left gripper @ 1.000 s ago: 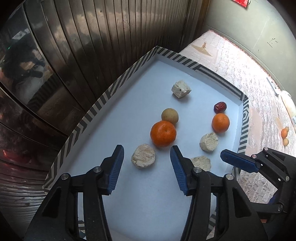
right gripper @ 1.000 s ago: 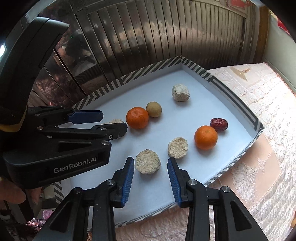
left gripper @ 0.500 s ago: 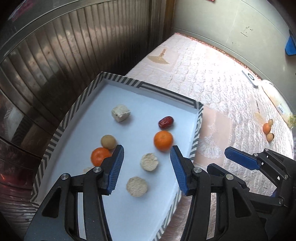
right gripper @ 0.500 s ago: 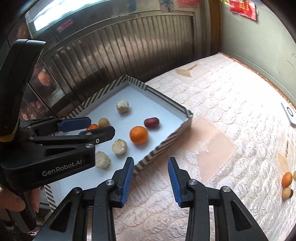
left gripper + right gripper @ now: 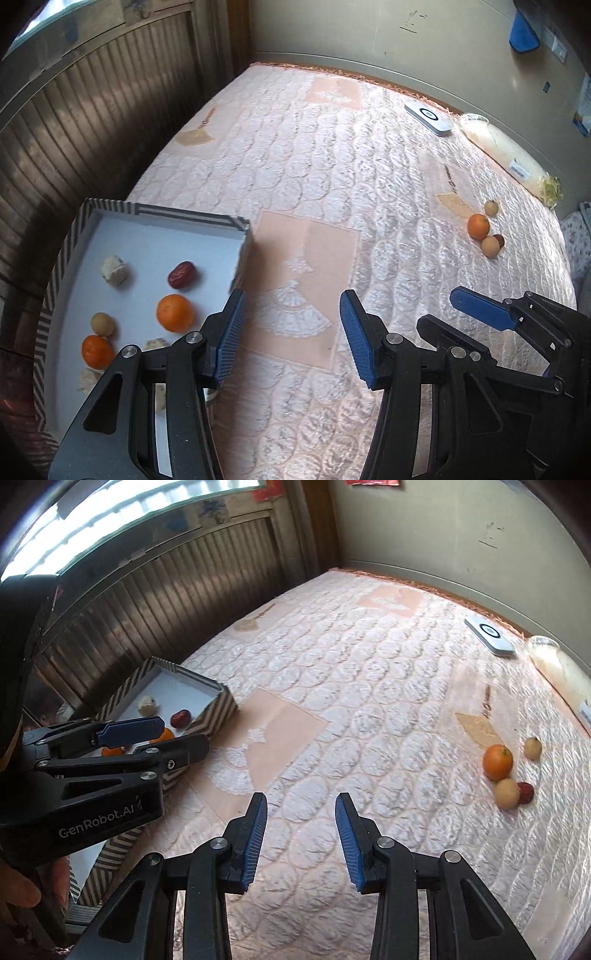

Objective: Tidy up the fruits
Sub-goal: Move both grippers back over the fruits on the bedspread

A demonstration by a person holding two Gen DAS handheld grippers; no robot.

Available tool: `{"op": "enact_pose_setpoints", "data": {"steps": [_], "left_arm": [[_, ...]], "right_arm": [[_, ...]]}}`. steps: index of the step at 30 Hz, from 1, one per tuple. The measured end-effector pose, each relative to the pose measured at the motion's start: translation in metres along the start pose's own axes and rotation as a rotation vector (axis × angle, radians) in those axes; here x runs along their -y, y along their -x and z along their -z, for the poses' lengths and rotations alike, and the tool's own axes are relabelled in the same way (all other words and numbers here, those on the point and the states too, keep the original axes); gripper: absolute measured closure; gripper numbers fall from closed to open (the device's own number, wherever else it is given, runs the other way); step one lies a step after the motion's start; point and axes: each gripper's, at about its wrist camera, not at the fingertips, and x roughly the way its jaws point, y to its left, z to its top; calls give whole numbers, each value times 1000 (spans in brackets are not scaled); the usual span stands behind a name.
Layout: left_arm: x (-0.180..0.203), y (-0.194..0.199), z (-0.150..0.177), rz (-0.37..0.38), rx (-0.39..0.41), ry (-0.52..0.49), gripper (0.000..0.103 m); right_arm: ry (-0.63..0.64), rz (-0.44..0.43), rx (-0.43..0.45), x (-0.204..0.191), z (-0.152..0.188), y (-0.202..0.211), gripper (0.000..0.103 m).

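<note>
Fruits are what both grippers are after, and neither holds any. From where I stand, the right gripper (image 5: 300,834) hangs over bare quilt with its blue pads apart and nothing between them; the left gripper (image 5: 291,336) sits beside it on its left, jaws also apart and empty, its near pad just above the corner of the striped tray (image 5: 236,221).

Going outward from the right gripper, the loose cluster (image 5: 508,771) lies far and to the right on the pink bedspread (image 5: 332,701), well apart from both tools. It is made up of an orange (image 5: 498,762), a pale round fruit (image 5: 507,794) touching it on the near side, a small dark red one (image 5: 525,792) tucked just beside that, and another pale ball (image 5: 532,748) a little farther off. All look round, so no long axis matters much. I judge the right hand the nearer one, and its reach would go forward and rightward.

To the left, the tray already carries two oranges, a red date (image 5: 182,275), a tan fruit and some crumbly beige lumps.
</note>
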Motion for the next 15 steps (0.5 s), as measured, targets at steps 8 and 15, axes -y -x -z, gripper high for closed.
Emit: {"op": "enact_pose_setpoints", "data": {"steps": [8,15], "left_arm": [[58,-12,-12,56,-7,-94,51],[95,-20,-19,90,-12,-144,51]], "right_arm": [[-102,62,4,54,19,17,66],[-163,98,16,90,30,29,65]]}}
